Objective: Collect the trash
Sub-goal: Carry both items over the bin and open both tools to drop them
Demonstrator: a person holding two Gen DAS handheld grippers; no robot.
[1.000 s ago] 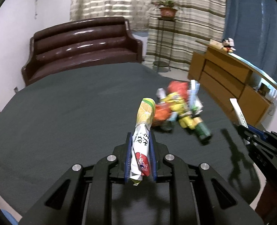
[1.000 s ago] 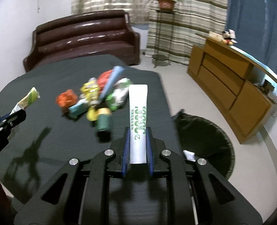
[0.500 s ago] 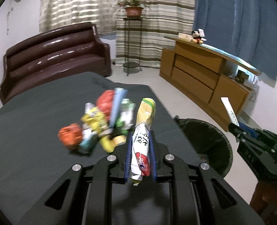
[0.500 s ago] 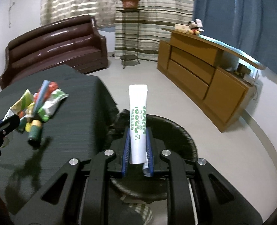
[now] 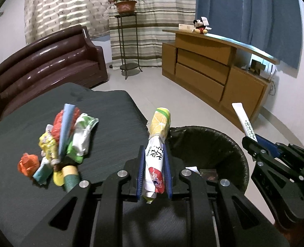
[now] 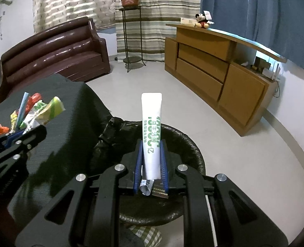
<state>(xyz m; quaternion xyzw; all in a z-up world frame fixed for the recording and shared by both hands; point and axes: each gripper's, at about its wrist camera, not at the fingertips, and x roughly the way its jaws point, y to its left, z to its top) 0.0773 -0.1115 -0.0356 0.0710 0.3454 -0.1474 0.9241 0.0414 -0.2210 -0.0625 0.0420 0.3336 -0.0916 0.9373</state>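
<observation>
My left gripper (image 5: 154, 154) is shut on a rolled snack wrapper (image 5: 157, 142) with a yellow orange-slice print, held at the table's right edge beside the bin. My right gripper (image 6: 151, 150) is shut on a white tube (image 6: 151, 121) with green print, held upright over the black-lined trash bin (image 6: 191, 144). The bin (image 5: 230, 144) stands on the floor just right of the table, with a few scraps inside. A heap of coloured wrappers and a green bottle (image 5: 59, 144) lies on the dark table (image 5: 110, 119). The right gripper (image 5: 254, 142) also shows in the left wrist view.
A brown leather sofa (image 5: 44, 61) stands behind the table. A wooden sideboard (image 5: 213, 70) with a plush toy runs along the right wall. A metal plant stand (image 5: 127, 41) sits by the striped curtains. Pale floor (image 6: 193, 103) lies beyond the bin.
Both grippers swung right from over the table toward the bin, each keeping its item. The trash heap slid to the left of both views and the bin came under the right gripper.
</observation>
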